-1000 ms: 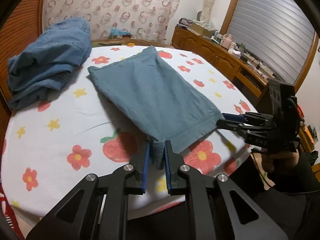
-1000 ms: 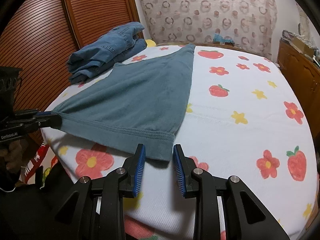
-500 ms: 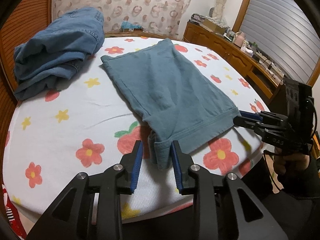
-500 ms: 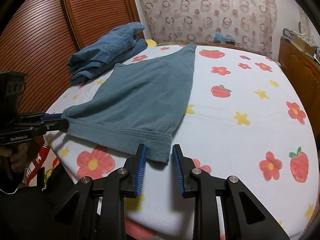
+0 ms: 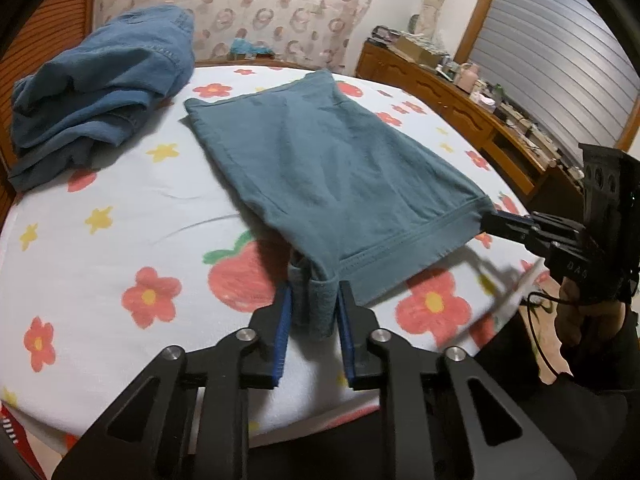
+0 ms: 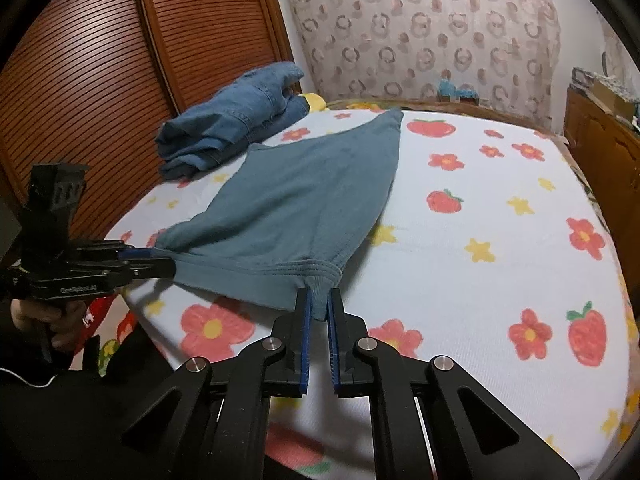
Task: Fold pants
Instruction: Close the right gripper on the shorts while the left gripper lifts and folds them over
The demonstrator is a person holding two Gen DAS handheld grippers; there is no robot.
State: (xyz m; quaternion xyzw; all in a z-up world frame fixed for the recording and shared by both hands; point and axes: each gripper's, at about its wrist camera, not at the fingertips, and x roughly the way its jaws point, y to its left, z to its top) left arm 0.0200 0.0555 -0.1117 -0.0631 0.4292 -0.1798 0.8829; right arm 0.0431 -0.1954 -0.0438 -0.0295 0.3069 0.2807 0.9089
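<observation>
Teal-grey pants [image 5: 328, 160] lie flat on the flowered bed sheet [image 5: 120, 220], hem edge towards me. My left gripper [image 5: 313, 292] has the bunched left hem corner between its blue pads, and its jaws are closing on it. In the right wrist view that same gripper [image 6: 166, 264] holds the corner taut, slightly off the sheet. My right gripper [image 6: 319, 296] is shut on the other hem corner; it shows in the left wrist view [image 5: 486, 220] too, pinching the cloth. The hem stretches between the two grippers.
A heap of blue denim clothes [image 5: 100, 92] sits at the bed's far left by the slatted wooden doors [image 6: 100, 80]. A cluttered wooden dresser [image 5: 460, 104] runs along the right side. A person's hand [image 6: 52, 316] grips the left tool's handle.
The right gripper's pads have closed on the hem corner that lay between them. The left gripper let its jaws out, then drew them in again on its corner. The hem now hangs taut.
</observation>
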